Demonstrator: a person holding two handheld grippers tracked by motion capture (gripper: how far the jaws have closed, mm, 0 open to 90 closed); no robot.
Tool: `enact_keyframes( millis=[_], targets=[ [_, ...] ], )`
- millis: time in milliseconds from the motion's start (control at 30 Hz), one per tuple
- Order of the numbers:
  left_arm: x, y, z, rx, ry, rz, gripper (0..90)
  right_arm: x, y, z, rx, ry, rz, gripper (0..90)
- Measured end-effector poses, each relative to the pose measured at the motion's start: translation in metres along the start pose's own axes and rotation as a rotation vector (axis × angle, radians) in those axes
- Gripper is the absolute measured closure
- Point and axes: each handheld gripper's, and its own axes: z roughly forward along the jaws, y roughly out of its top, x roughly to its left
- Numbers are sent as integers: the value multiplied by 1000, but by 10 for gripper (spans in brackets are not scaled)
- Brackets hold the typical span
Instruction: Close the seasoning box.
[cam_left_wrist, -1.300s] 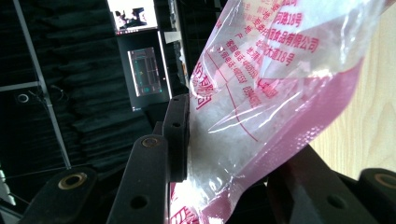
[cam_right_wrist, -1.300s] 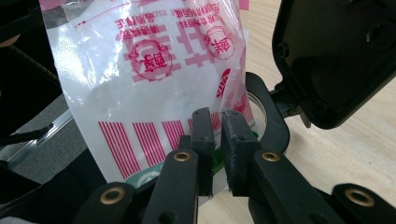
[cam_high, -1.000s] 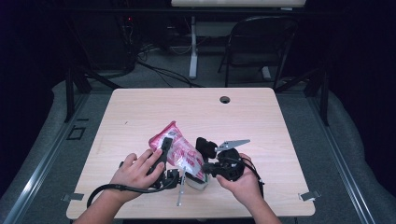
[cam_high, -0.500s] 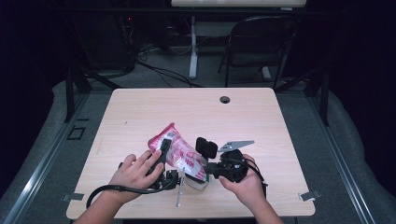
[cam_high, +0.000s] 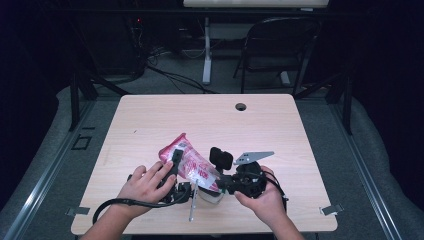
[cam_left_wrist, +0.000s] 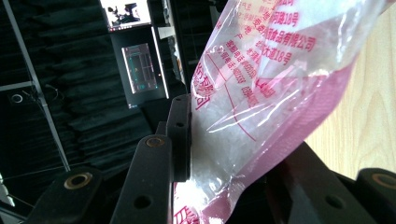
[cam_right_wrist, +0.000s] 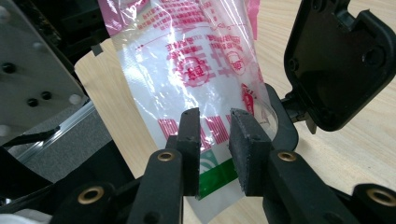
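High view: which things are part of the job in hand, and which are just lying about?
In the job:
- pink and clear printed plastic bag of white grains
- left gripper, shut on the bag
- right gripper, jaws just opened, bag's lower edge between them unpinched

Lying about:
- thin metal rod on the light wooden table
- black folding chair behind the table
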Motion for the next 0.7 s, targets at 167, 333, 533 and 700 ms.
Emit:
enact_keyframes(
  millis=[167,333,533,700],
  targets=[
    [0,0,-1,3,-5,1,704,3,2,-2,1,6,-11,728],
    [1,1,-1,-2,11,-1,703,0,3,0,5,-1,-3,724],
    [1,2,-1,-8,18,9,703,-5,0,4,15,-4,14,725],
    [2,2,-2,-6,16,5,703,-5,1,5,14,-4,16,725]
  ],
)
